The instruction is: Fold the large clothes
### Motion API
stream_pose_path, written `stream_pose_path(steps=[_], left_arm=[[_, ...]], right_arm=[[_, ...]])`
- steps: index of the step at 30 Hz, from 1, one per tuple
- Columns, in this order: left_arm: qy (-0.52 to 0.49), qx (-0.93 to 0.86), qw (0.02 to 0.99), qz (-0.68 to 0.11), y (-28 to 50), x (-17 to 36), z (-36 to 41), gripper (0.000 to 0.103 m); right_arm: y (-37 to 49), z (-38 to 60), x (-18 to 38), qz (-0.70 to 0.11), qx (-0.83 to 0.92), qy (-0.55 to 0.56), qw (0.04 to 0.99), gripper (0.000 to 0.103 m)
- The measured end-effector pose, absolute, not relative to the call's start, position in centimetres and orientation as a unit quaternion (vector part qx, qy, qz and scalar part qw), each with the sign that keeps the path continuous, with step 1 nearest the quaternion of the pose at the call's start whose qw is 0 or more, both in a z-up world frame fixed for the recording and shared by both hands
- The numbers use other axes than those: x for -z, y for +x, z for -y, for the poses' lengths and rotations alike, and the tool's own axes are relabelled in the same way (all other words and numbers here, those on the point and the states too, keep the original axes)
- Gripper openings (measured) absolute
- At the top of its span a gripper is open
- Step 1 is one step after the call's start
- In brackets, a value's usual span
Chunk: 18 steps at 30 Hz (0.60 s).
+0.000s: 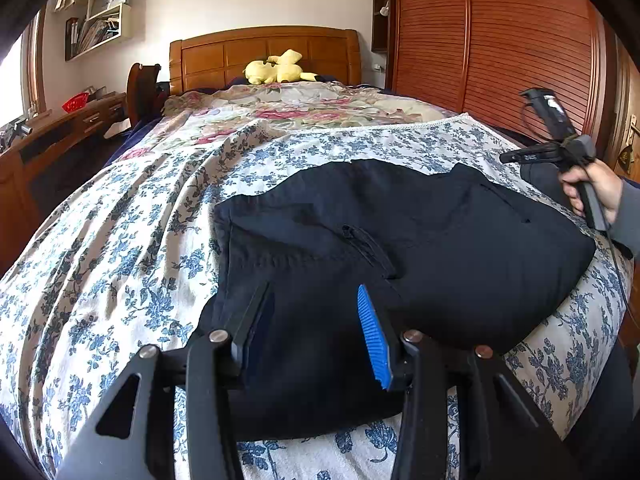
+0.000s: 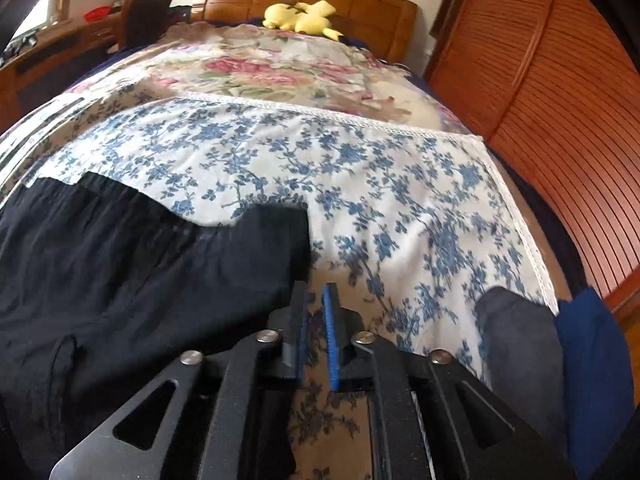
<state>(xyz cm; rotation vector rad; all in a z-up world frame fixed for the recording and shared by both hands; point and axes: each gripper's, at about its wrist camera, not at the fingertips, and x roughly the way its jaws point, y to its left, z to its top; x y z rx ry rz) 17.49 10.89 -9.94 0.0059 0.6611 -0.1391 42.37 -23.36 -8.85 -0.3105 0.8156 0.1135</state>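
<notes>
Your left gripper (image 1: 316,312) is hanging over the near edge of the dark trousers (image 1: 400,240), its 2 fingers standing apart with nothing pinched between them. Your right gripper (image 2: 318,320) is sitting just off the trousers' right edge, its blue pads (image 2: 331,336) nearly together and gripping nothing. The trousers are lying folded on the blue-flowered sheet (image 2: 360,168) at the foot of the bed. Farther up, a rose-patterned quilt (image 2: 260,68) is covering the mattress, and a yellow plush toy (image 1: 276,68) is resting against the wooden headboard (image 1: 264,46).
</notes>
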Motion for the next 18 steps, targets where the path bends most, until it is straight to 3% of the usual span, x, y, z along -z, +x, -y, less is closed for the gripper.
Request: stream_pose_path(steps=[1,3,18], left_arm=[[0.003,0.068,0.944,-0.324,17.5,9.9,-10.9,0.042],[0.003,0.067,0.944,-0.324,17.5,9.9,-10.9,0.042],[0.003,0.053,0.944,-0.325,16.5,10.2,-11.1,0.042]], right_arm=[[42.0,23.3,8.7,-0.394,-0.063,-0.146,0.905,0.021],[40.1,23.0,8.5,-0.389,-0.085,-0.143,0.906,0.041],[26.7,21.9,10.2,-0.402,-0.173,-0.136,0.889,0.06]])
